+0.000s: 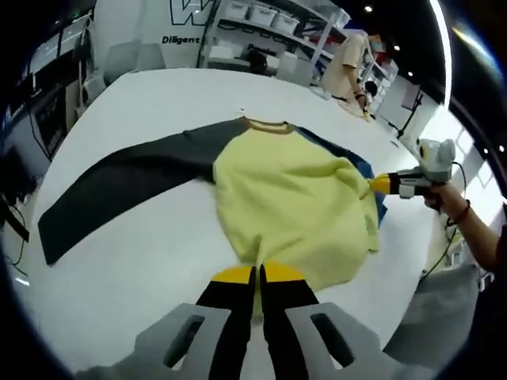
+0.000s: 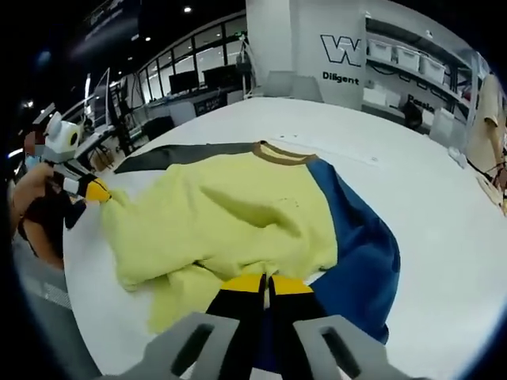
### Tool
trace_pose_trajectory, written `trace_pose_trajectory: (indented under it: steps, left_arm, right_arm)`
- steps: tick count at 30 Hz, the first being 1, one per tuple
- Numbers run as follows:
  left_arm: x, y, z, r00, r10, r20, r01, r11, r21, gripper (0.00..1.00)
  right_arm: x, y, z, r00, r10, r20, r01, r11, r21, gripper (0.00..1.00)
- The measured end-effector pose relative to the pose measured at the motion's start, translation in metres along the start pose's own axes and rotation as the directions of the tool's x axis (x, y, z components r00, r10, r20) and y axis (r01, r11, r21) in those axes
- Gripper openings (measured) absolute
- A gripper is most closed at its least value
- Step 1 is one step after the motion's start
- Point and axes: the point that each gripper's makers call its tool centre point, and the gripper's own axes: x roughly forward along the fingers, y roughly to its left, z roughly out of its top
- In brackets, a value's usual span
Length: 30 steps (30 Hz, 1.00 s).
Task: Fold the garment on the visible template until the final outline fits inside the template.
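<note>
garment [image 1: 293, 206] spread on white worktop [image 1: 158, 253], dark sleeve [image 1: 127, 178] outstretched, blue sleeve [image 2: 360, 245] under yellow body. left gripper [image 1: 259, 273] and right gripper [image 2: 267, 281] both closed on yellow hem edges. mid-fold, apparently; next, carrying pinched edges across toward collar [image 1: 267, 125], evenly.

Left gripper [image 1: 258, 273] jaws closed; right gripper [image 2: 267, 281] jaws closed, both low, forward
</note>
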Motion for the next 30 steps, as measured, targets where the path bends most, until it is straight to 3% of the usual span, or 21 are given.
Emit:
trace_pose_trajectory:
  steps: [7, 18, 26, 30]
  left_arm:
    - [0.012, 0.012, 0.004, 0.999, 0.037, 0.006, -0.037, 0.999, -0.003, 0.0]
    - [0.018, 0.009, 0.002, 0.997, 0.074, -0.001, -0.074, 0.997, 0.027, 0.0]
    - [0.013, 0.012, 0.003, 0.995, 0.094, 0.033, -0.094, 0.996, -0.009, 0.01]
    - [0.01, 0.012, 0.002, 0.994, 0.103, 0.04, -0.103, 0.995, 0.004, 0.03]
  right_arm:
    - [0.013, -0.012, 0.003, 0.999, -0.043, -0.002, 0.043, 0.999, 0.015, 0.0]
    - [0.013, -0.016, 0.001, 0.998, -0.061, 0.004, 0.06, 0.996, 0.066, 0.0]
    - [-0.004, -0.006, 0.006, 0.996, -0.083, 0.041, 0.078, 0.99, 0.113, 0.19]
    - [-0.011, 0.009, 0.011, 0.996, -0.059, 0.068, 0.051, 0.991, 0.125, 0.29]
